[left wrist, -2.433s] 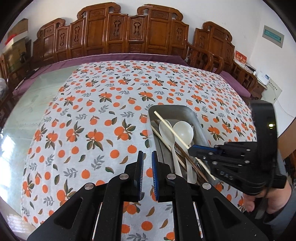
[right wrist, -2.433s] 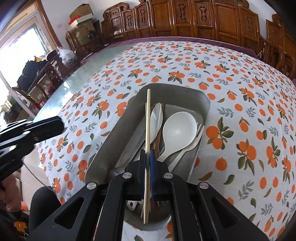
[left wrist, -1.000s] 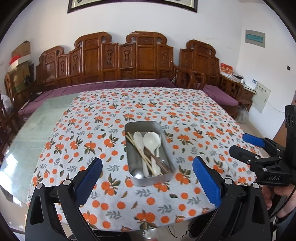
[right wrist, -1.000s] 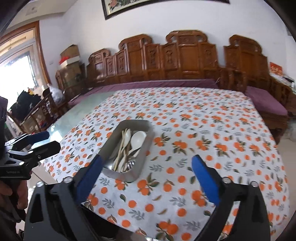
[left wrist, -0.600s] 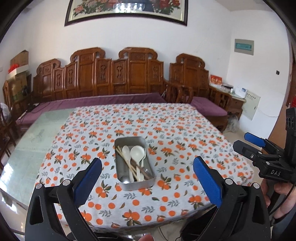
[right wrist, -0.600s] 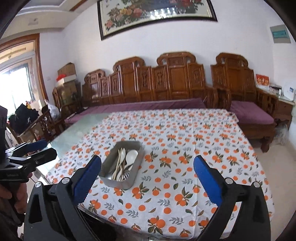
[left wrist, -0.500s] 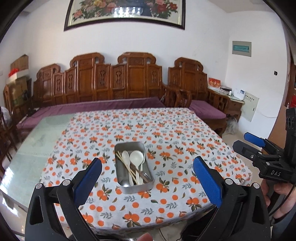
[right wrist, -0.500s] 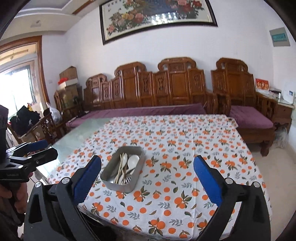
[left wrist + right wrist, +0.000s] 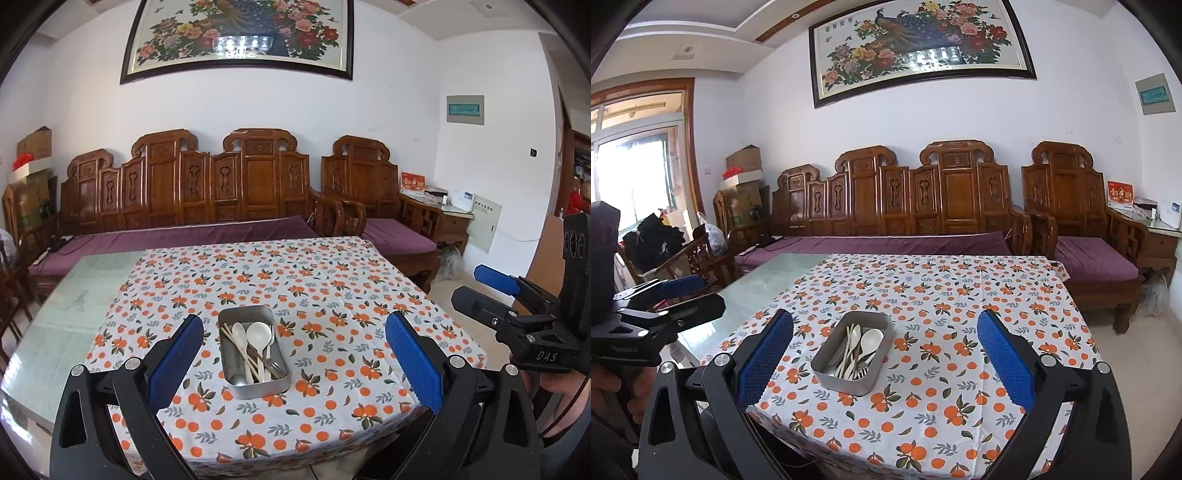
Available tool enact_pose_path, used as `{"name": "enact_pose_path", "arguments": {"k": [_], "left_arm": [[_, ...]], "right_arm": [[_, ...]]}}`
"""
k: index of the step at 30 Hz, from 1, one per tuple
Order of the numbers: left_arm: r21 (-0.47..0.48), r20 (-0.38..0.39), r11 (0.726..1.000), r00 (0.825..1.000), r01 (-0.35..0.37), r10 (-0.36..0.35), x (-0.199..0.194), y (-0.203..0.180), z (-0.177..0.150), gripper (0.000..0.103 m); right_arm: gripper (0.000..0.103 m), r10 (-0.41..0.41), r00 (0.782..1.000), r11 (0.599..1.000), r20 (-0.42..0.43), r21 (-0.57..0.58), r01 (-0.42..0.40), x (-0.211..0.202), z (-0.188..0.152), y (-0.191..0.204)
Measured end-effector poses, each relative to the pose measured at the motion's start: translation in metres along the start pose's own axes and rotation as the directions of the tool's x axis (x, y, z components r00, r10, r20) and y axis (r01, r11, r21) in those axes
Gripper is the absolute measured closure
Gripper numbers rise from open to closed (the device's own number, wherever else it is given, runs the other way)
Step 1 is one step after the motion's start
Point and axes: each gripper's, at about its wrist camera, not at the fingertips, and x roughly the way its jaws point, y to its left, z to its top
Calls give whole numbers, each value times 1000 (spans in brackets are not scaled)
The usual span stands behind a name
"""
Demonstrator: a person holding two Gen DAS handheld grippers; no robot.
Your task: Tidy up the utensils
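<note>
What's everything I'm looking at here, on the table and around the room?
Metal tray: one, grey, near the front of the table.
Spoons: two, white, in the tray.
Chopsticks: several, pale and dark wood, in the tray.
Fork: one, metal, in the tray.
Tablecloth: one, white with orange fruit, covering most of the table.
Glass tabletop: bare greenish strip beside the cloth.
Bench: one, carved brown wood, purple cushion, against the wall.
Armchair: one, matching, beside the bench.
Painting: one, flowers, above the bench.
Left gripper: black, blue pads, open.
Right gripper: same, open.

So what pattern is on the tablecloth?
Oranges with leaves on white tablecloth; left wrist view shows it best.
</note>
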Motion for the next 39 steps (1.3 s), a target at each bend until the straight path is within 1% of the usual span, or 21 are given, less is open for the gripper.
{"name": "enact_pose_path", "arguments": {"k": [7,11,14,18,39], "left_arm": [[-6,3,1000,1000,2,-2,-3,-2,-4,8],[-19,6,1000,1000,-5,5,-6,-2,-7,8],[-19,9,1000,1000,-16,16,-8,-3,-11,8],[-19,0,1000,1000,-11,11,-8,-3,-15,8],[-20,4,1000,1000,-9,9,-9,-2,-15,8]], "right_arm": [[3,9,1000,1000,-1,6,-9,-4,-4,3],[3,-6,1000,1000,0,10,6,-4,-9,4],[3,1,1000,1000,-11,8,-1,-2,-12,6],[3,14,1000,1000,-16,1,-14,-2,-16,9],[3,20,1000,1000,-15,1,-20,-2,-16,11]]}}
